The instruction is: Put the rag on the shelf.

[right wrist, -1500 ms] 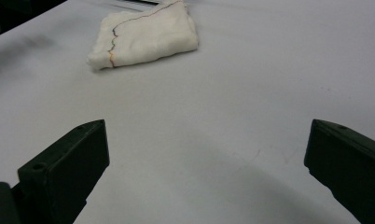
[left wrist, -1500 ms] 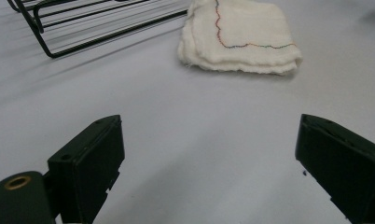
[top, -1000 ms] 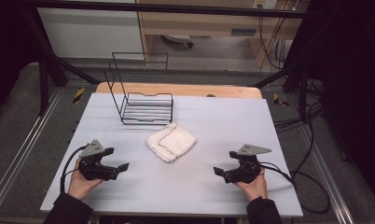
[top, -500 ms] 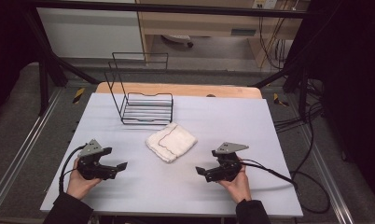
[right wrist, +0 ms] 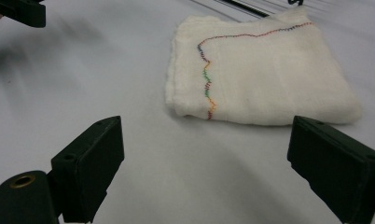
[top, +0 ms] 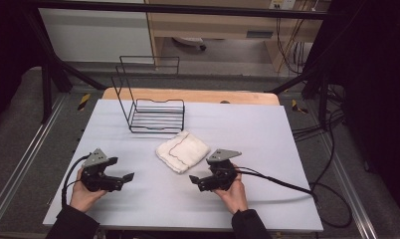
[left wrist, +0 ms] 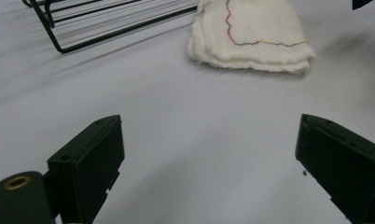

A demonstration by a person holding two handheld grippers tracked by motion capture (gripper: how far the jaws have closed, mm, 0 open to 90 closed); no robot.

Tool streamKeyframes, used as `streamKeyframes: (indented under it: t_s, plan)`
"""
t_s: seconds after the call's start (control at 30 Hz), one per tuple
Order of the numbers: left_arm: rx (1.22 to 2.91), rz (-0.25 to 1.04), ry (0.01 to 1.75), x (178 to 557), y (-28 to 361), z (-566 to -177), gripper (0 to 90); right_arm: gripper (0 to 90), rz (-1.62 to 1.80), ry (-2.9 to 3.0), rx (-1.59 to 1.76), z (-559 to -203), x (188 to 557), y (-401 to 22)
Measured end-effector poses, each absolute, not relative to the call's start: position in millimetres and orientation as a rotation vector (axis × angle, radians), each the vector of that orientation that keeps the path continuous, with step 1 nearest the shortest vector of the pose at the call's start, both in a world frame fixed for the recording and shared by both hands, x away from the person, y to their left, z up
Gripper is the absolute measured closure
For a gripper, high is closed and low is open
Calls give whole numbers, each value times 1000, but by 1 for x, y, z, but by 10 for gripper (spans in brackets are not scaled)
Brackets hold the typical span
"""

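Observation:
A folded white cloth (top: 182, 152) with a coloured stitched line lies in the middle of the table. In the right gripper view the cloth (right wrist: 265, 74) sits just ahead of my right gripper (right wrist: 204, 135). Its jaws stand wide apart and have just been closing a little, with nothing between them. From above, the right gripper (top: 197, 183) points left, just in front of the cloth's near corner. My left gripper (top: 122, 180) rests at the front left, open and empty. In the left gripper view (left wrist: 209, 135) it aims at the cloth (left wrist: 255, 37) from farther off.
A black wire rack (top: 155, 112) stands behind the cloth towards the back left, its base wires (left wrist: 97, 23) also in the left gripper view. The pale tabletop (top: 248, 129) has bare room on the right. A cable (top: 287, 181) trails right from the right gripper.
My right gripper has moved left along the front of the table, up to the near corner of the cloth. The left gripper and the cloth have stayed put.

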State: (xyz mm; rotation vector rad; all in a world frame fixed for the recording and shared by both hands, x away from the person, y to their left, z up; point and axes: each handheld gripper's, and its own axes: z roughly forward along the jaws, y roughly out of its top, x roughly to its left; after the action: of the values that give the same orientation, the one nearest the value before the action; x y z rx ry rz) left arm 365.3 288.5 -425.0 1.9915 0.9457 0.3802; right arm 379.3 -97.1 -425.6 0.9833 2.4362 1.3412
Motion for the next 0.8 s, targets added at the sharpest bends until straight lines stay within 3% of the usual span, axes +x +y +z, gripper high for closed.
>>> streamKeyframes:
  t_s: [0.17,0.47,0.8]
  plan:
    - [1993,380,947,365,289,-425,77,170,1303,2472,943,-424,385,-78]
    - [1992,379,948,365,289,-426,77,399,1274,2512,932,-432,393,-54]
    - [1993,380,947,365,289,-426,78,579,1244,2517,930,-443,400,-41]
